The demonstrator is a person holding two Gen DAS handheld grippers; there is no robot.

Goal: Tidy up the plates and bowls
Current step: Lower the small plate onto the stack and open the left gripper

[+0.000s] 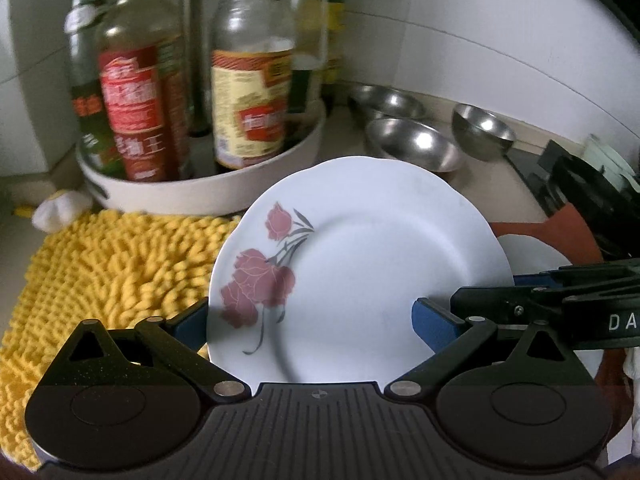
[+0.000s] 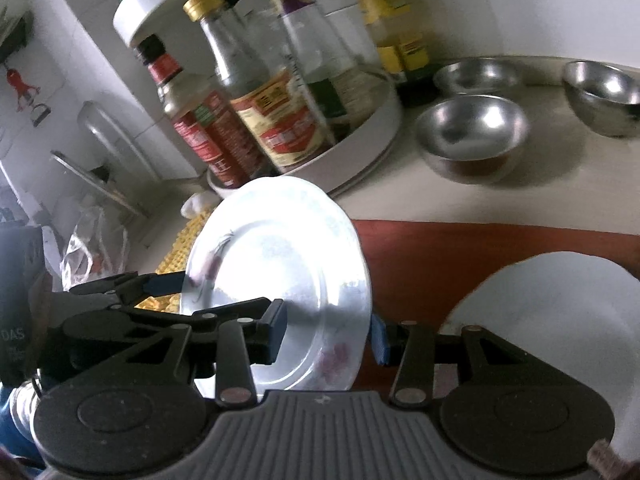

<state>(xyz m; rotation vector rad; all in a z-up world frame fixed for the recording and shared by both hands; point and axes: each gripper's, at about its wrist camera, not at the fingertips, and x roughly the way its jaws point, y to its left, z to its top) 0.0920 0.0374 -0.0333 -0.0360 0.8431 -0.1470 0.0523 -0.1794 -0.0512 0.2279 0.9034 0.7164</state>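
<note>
A white plate with red flowers stands tilted between the blue pads of my left gripper, which is shut on its lower edge. My right gripper also clamps the same plate by its rim, and its black arm shows at the right of the left wrist view. A second white plate lies on a red mat to the right. Three steel bowls stand on the counter behind.
A white round tray holds several sauce bottles at the back left. A yellow shaggy cloth lies under the plate's left side. A dark stove is at the right. A plastic bag lies at far left.
</note>
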